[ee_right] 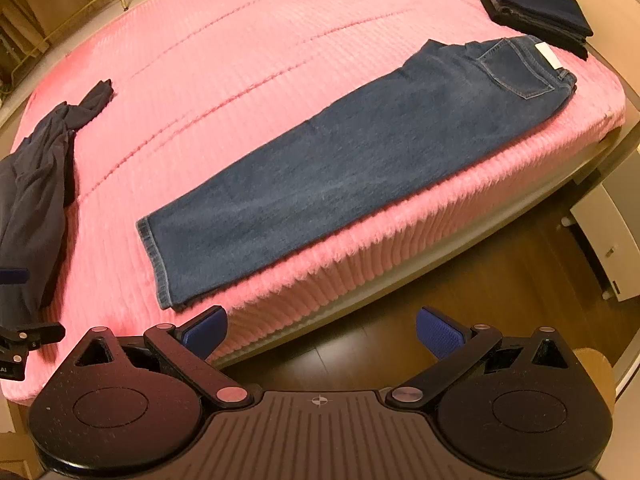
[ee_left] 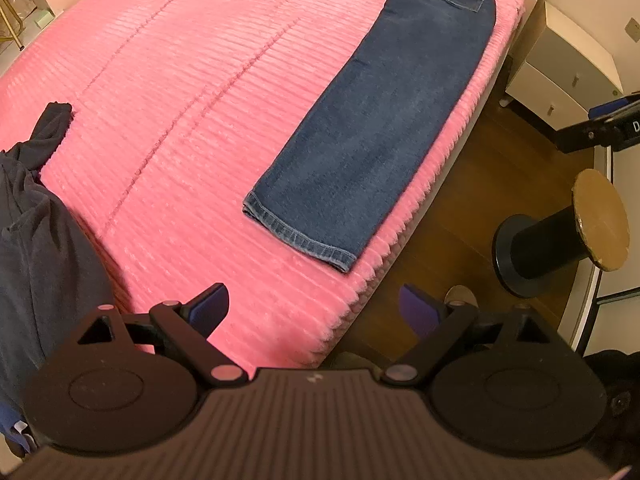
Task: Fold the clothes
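Blue jeans [ee_left: 376, 120] lie flat on the pink bed [ee_left: 180, 100], folded lengthwise, one leg on the other, hem near me and waist far. In the right wrist view the jeans [ee_right: 340, 168] run along the bed's near edge. My left gripper [ee_left: 316, 308] is open and empty, above the bed's corner, short of the hem. My right gripper [ee_right: 320, 330] is open and empty, over the floor beside the bed edge, just below the hem. A crumpled dark navy garment [ee_left: 36, 216] lies at the left; it also shows in the right wrist view [ee_right: 36, 184].
A stack of folded dark clothes [ee_right: 536, 12] sits at the bed's far right corner. A white bedside cabinet [ee_left: 568, 64] stands past the bed. A round black stool with a gold top [ee_left: 568, 228] stands on the wooden floor [ee_left: 460, 200]. The other gripper shows at the edge [ee_right: 20, 344].
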The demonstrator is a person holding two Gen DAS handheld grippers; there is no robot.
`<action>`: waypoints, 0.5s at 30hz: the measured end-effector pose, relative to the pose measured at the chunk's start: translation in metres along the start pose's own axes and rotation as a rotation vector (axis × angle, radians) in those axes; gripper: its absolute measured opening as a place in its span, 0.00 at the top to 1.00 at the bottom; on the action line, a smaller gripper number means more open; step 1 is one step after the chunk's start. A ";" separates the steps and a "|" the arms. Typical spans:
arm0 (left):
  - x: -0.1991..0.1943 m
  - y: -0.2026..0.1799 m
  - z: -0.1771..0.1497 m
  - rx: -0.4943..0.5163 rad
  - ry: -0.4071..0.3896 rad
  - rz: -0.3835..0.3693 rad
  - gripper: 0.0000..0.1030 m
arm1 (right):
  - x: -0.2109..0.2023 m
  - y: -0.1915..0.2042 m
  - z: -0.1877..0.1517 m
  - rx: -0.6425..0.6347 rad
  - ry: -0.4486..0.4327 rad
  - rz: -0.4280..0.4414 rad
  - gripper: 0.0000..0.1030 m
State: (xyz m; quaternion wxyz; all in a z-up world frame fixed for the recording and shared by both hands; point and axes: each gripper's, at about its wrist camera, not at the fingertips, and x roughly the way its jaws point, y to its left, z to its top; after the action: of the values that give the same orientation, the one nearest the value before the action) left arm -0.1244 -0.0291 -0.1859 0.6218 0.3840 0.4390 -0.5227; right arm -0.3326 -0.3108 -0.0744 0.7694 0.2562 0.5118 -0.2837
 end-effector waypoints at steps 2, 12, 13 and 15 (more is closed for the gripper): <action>0.000 -0.001 -0.002 -0.002 0.000 0.000 0.13 | 0.000 0.001 -0.002 0.000 0.001 0.001 0.00; -0.002 -0.004 -0.010 -0.007 0.002 -0.001 0.13 | 0.002 0.004 -0.008 0.005 0.011 0.004 0.00; -0.002 -0.004 -0.011 -0.006 -0.001 -0.001 0.13 | 0.002 0.004 -0.008 0.005 0.013 0.005 0.00; -0.002 -0.003 -0.013 -0.006 -0.013 -0.001 0.13 | 0.003 0.006 -0.008 -0.003 0.017 0.011 0.00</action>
State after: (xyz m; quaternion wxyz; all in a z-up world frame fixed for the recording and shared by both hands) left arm -0.1295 -0.0169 -0.1877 0.6254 0.3784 0.4369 -0.5242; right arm -0.3330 -0.3016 -0.0796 0.7670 0.2600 0.5173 -0.2767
